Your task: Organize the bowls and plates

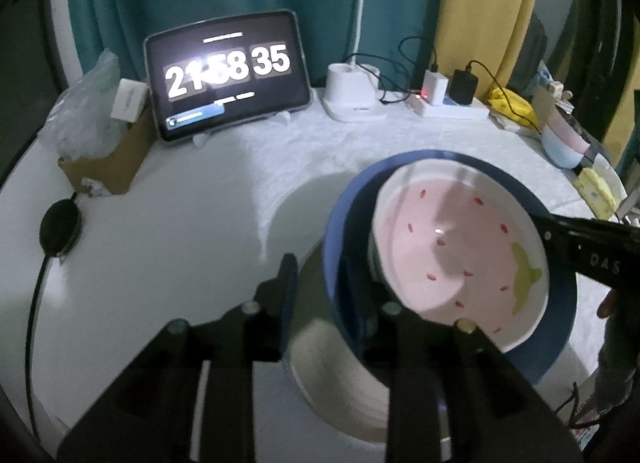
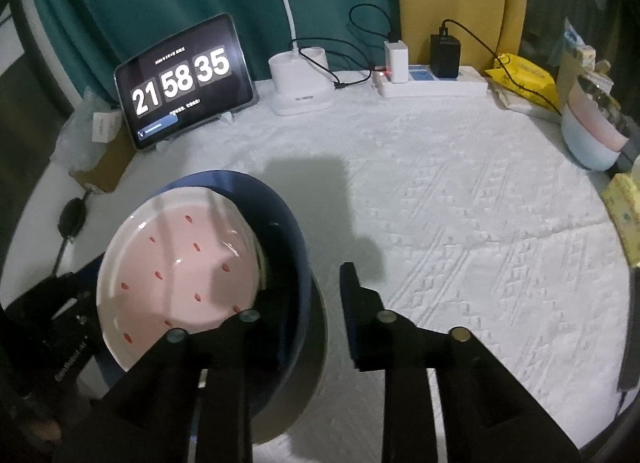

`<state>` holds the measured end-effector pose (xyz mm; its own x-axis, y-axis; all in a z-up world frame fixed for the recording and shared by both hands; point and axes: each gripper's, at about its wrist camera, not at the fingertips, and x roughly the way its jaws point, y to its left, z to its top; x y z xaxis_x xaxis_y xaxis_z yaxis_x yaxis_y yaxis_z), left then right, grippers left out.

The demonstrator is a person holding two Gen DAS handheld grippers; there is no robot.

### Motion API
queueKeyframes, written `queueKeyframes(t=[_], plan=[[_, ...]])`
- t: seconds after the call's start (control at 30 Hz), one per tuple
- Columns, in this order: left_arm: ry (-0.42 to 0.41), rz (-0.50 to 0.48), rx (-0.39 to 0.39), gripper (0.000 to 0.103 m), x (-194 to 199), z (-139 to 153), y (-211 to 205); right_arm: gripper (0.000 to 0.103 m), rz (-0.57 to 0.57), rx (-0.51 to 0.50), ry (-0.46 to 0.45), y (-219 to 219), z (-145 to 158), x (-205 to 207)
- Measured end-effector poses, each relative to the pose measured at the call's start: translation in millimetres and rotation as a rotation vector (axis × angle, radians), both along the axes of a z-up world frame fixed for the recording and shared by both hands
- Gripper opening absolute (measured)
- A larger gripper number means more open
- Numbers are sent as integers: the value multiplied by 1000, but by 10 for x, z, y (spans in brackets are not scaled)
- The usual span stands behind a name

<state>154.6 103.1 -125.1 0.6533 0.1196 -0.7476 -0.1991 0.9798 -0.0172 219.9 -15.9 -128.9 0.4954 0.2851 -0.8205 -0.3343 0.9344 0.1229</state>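
A pink plate with red specks and a white rim (image 1: pixel 460 259) lies tilted inside a dark blue bowl (image 1: pixel 344 223). Both also show in the right wrist view: plate (image 2: pixel 180 267), bowl (image 2: pixel 288 231). My left gripper (image 1: pixel 320 287) is open, with its fingers astride the bowl's left rim. My right gripper (image 2: pixel 312 295) is open, with its fingers astride the bowl's right rim. The right gripper's body (image 1: pixel 592 247) reaches in over the plate's right edge in the left wrist view.
A tablet clock (image 2: pixel 184 79), a white lamp base (image 2: pixel 300 87) and a power strip with chargers (image 2: pixel 432 79) stand at the back. Stacked pastel bowls (image 2: pixel 592 135) and yellow packets (image 2: pixel 524 79) sit at the right. A cardboard box (image 1: pixel 108 159) is at the left. A white textured cloth (image 2: pixel 460 203) covers the table.
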Motion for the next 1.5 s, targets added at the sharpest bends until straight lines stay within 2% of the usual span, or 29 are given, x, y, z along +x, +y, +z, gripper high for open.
queueKeyframes(t=[0.27, 0.33, 0.37, 0.47, 0.53, 0.6, 0.67, 1.17, 1.33, 1.5], plan=[[17, 19, -36, 29, -93, 6, 53, 41, 3, -33, -20, -1, 8, -84], [24, 25, -62, 34, -109, 7, 108, 47, -3, -34, -23, -14, 7, -98], [27, 31, -60, 42, -109, 7, 115, 48, -6, -35, -24, -22, 7, -109], [34, 29, -74, 48, -129, 14, 163, 52, -12, -31, -22, -51, 7, -131], [19, 42, -46, 53, -157, 55, 158, 66, -22, -33, -45, -77, 37, -161], [-10, 59, -39, 70, -197, 130, 185, 69, -31, -21, -74, -107, 109, -188], [-35, 63, -43, 80, -224, 209, 222, 69, -35, -19, -89, -126, 172, -208], [-148, 57, 18, 86, -632, 477, 91, 69, -25, -37, -156, -143, 389, -518], [-188, 25, 50, 86, -810, 541, -62, 69, -29, -44, -184, -178, 458, -664], [-238, 0, 42, 86, -981, 618, -183, 69, -40, -47, -217, -255, 532, -842]])
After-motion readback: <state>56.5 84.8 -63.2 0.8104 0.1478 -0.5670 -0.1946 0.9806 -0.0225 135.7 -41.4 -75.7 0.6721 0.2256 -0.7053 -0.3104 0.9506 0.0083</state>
